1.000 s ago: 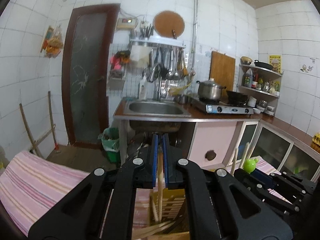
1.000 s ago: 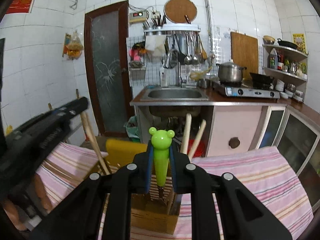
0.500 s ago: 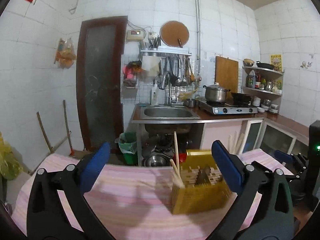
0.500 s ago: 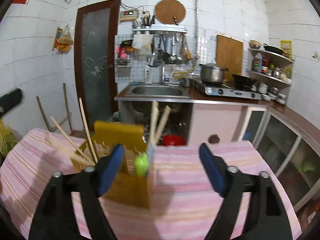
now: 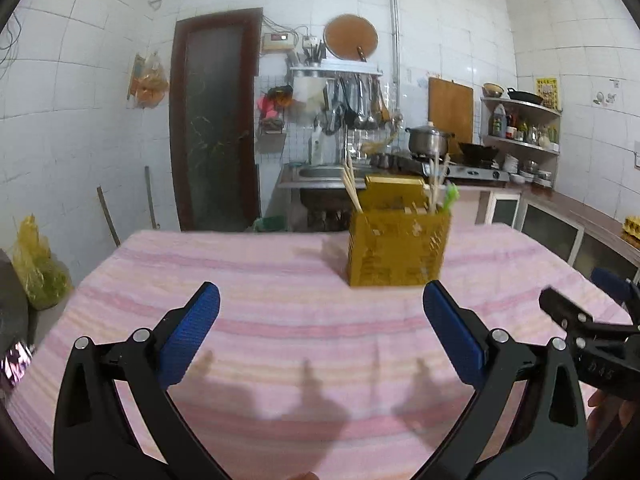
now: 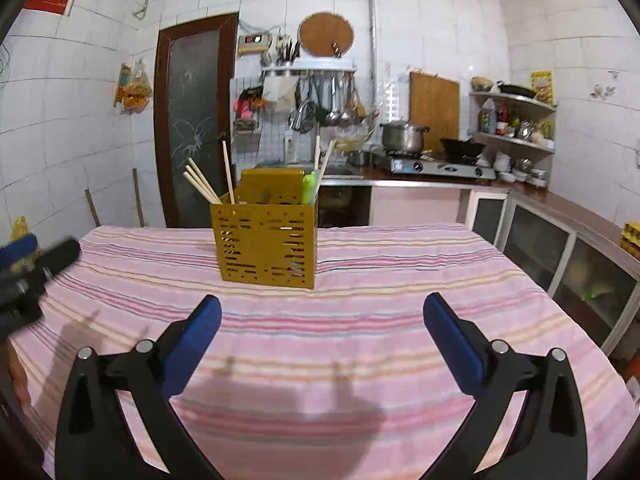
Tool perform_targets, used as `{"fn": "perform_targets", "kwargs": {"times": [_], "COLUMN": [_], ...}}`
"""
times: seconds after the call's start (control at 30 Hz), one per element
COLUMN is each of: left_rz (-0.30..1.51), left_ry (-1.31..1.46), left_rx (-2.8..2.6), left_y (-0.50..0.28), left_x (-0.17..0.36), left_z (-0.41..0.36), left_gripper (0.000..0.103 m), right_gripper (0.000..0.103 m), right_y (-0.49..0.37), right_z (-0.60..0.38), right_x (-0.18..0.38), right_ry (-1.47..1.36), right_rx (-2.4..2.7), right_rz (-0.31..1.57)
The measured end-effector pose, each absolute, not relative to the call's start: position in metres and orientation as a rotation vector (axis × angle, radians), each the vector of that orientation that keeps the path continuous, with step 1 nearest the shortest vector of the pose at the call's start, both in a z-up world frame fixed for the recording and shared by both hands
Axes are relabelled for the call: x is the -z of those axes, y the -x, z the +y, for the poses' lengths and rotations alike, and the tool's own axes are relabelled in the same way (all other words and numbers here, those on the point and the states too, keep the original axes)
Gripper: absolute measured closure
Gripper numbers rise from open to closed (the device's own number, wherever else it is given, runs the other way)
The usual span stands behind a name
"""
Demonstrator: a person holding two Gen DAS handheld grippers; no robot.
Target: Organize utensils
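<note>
A yellow perforated utensil holder (image 5: 396, 248) (image 6: 266, 244) stands upright on the pink striped tablecloth (image 5: 260, 280) (image 6: 400, 280). Wooden chopsticks (image 5: 352, 192) (image 6: 202, 186) lean out of its left side. A green bear-topped utensil (image 5: 451, 196) (image 6: 309, 188) stands in its right corner beside more sticks. My left gripper (image 5: 321, 294) is open and empty, well back from the holder. My right gripper (image 6: 323, 303) is also back from it, jaws opening wide with nothing between them. Each gripper shows at the edge of the other's view.
Behind the table are a sink counter (image 6: 340, 176), a gas stove with a pot (image 6: 402, 138) and low cabinets (image 6: 560, 248) along the right. A dark door (image 5: 212, 120) is at the back left. A yellow bag (image 5: 32, 268) sits off the table's left edge.
The left gripper let go of the chopsticks and the right let go of the green utensil, both now in the holder. Both opened wide and drew back across the table.
</note>
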State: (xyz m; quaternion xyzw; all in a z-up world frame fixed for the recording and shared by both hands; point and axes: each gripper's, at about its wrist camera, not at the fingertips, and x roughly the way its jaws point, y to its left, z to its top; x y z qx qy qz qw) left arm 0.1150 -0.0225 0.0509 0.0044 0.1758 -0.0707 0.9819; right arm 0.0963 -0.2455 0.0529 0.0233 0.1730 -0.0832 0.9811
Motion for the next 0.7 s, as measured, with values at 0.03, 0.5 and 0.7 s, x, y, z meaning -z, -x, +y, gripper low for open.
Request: {"fn": "perform_targets", "kwargs": {"times": [0.03,0.5,0.7], "left_rz": [0.36,0.34,0.33], "left_ry": [-0.005,-0.061,-0.034], "left_rx": [0.145,0.097,0.123], "left_y": [-0.108,-0.076,-0.069], "left_x": [-0.046,0.0,0.002], "left_z": [-0.022,-0.024,-0.018], "left_gripper": [0.005,0.005,0.005], "right_gripper": [0.004,0.004,0.004], "right_y": [-0.09,-0.061,-0.056], "right_z": [-0.243,-0.232,-0.231], "right_x": [-0.05,-0.015,-0.013], "right_ry": [-0.051,-0.046,-0.04], "right_rx": [0.167,0.171,0.173], "right_rz": [0.345,0.317,0.295]}}
